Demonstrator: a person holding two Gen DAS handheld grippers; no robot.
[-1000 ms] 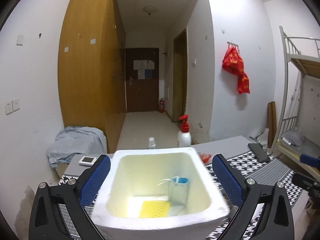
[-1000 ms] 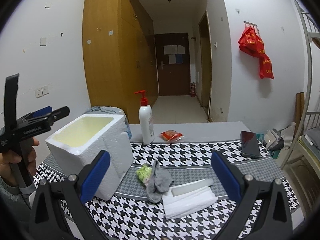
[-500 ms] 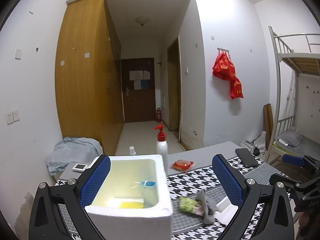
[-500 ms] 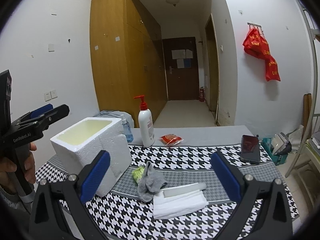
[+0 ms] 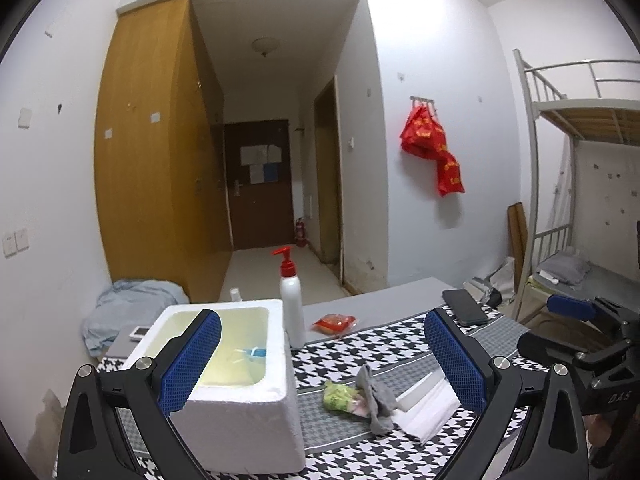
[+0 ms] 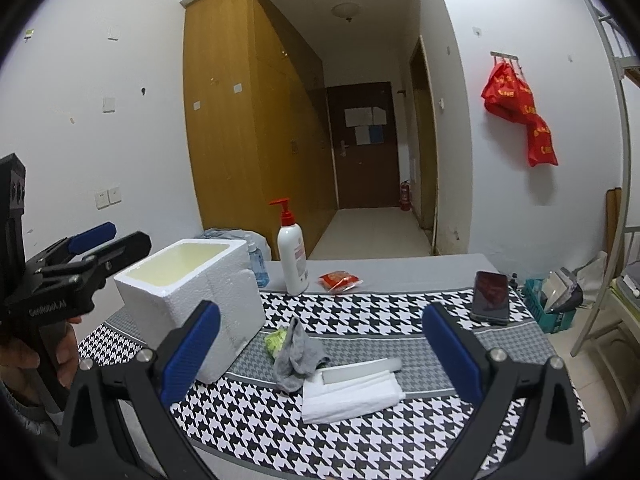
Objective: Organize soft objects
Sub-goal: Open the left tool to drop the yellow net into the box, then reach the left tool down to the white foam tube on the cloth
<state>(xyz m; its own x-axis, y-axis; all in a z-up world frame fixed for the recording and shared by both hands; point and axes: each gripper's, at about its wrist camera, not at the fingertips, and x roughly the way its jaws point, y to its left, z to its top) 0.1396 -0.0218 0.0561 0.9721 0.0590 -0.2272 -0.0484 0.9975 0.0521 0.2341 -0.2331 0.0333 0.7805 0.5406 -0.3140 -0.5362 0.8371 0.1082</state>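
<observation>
Styrofoam box point(image 5: 240, 404), one, white and pebbled, stands open-topped on my houndstooth cloth point(image 6: 360, 312); just beside it lie one limp grey sock point(image 6: 298, 354), one crumpled green item point(image 6: 275, 341) touching it, and one folded white towel point(image 6: 350, 394). My left gripper point(image 5: 320, 364) and right gripper point(image 6: 320, 354) both gape, empty; the left reads "GenRobot.AI".
</observation>
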